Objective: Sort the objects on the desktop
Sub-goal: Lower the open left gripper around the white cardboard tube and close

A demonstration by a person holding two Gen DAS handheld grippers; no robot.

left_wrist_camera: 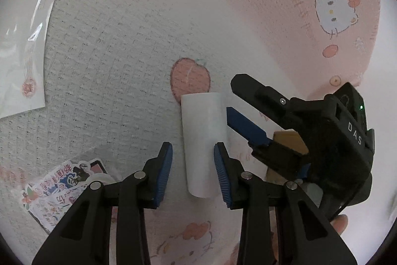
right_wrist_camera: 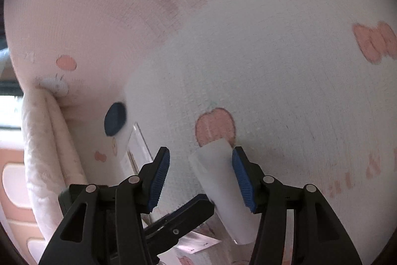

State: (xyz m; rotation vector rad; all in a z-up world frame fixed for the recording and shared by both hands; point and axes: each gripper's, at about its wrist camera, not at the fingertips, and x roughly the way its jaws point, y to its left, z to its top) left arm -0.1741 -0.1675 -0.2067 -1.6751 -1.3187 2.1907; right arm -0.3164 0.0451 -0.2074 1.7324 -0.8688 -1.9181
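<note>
White paper roll [left_wrist_camera: 202,140] is lying flat on the cloth-covered desk [left_wrist_camera: 111,54], just below a printed pink apple [left_wrist_camera: 189,78]. It is straddled by the left tongs [left_wrist_camera: 193,174], spread open, right pad at the roll's side, left pad apart. Right tongs [right_wrist_camera: 199,178] are also seen open, one blue pad touching the roll [right_wrist_camera: 218,180], nothing clamped. Not yet lifted, as judged. Outward: sticker sheets [left_wrist_camera: 57,188] lie near lower left, clear packet [left_wrist_camera: 24,41] well apart at upper left, dark blue disc [right_wrist_camera: 114,119] further off. All appear unsorted; no destination container is visible. Most of the sorting seems left.
</note>
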